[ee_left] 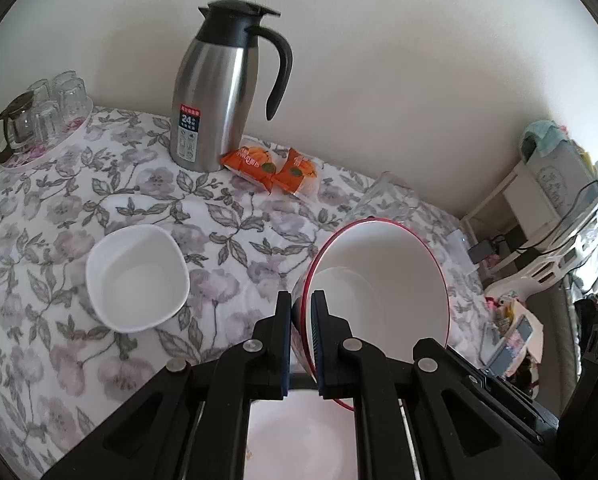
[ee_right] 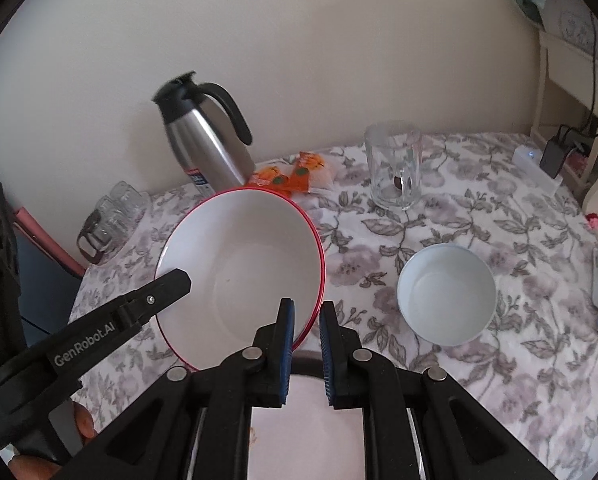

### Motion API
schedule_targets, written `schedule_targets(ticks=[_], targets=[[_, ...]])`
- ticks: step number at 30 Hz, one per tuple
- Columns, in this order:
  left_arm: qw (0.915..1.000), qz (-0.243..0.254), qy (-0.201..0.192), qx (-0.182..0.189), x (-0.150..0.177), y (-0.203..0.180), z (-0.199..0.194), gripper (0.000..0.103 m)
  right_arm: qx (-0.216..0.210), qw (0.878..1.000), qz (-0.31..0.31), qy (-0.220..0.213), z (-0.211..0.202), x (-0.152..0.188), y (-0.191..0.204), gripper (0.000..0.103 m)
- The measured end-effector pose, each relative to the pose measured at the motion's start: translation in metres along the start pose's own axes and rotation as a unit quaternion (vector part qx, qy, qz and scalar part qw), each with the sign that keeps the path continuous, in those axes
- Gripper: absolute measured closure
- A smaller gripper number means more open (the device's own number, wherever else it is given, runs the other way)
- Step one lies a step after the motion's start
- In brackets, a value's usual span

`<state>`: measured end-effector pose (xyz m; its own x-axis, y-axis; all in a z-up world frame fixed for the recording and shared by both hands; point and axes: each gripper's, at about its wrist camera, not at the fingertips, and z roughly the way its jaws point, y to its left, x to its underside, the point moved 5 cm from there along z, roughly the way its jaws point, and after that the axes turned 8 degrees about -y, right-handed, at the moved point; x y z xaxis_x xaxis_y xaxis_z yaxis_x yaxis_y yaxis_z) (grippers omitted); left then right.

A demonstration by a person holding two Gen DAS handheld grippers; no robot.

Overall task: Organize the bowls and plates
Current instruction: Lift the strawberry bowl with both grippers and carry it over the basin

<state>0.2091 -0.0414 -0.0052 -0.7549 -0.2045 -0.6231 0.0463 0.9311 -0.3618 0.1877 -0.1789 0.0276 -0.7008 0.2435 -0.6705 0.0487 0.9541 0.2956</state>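
My left gripper (ee_left: 301, 300) is shut on the rim of a red-rimmed white bowl (ee_left: 383, 276) and holds it tilted above the table. In the right wrist view the same bowl (ee_right: 255, 264) is tilted, with the left gripper's finger (ee_right: 167, 288) at its left rim. My right gripper (ee_right: 307, 310) stands at the bowl's right rim, one pad (ee_right: 287, 320) inside the rim and the other outside with a gap. A white squarish bowl (ee_left: 137, 276) sits left on the cloth. A pale round bowl (ee_right: 447, 294) sits right. A white plate (ee_right: 307, 432) lies below both grippers.
A steel thermos jug (ee_left: 215, 100) stands at the back by the wall, with orange snack packets (ee_left: 275, 168) beside it. A tray of upturned glasses (ee_left: 43, 116) is at the back left. A glass mug (ee_right: 395, 164) stands at the back right. The floral tablecloth (ee_right: 499, 380) covers the table.
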Motion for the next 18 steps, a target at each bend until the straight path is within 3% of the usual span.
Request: schedule_targets(ticks=[12, 18], targets=[[1.0000, -0.005, -0.005, 0.002, 0.037, 0.003, -0.043, 0.094, -0.014, 1.000, -0.006, -0.008, -0.045, 0.033, 0.006, 0.089], [0.9998, 0.005, 0.010, -0.018, 0.056, 0.002, -0.047, 0.094, -0.017, 1.000, -0.010, -0.004, -0.051, 0.052, 0.004, 0.089]])
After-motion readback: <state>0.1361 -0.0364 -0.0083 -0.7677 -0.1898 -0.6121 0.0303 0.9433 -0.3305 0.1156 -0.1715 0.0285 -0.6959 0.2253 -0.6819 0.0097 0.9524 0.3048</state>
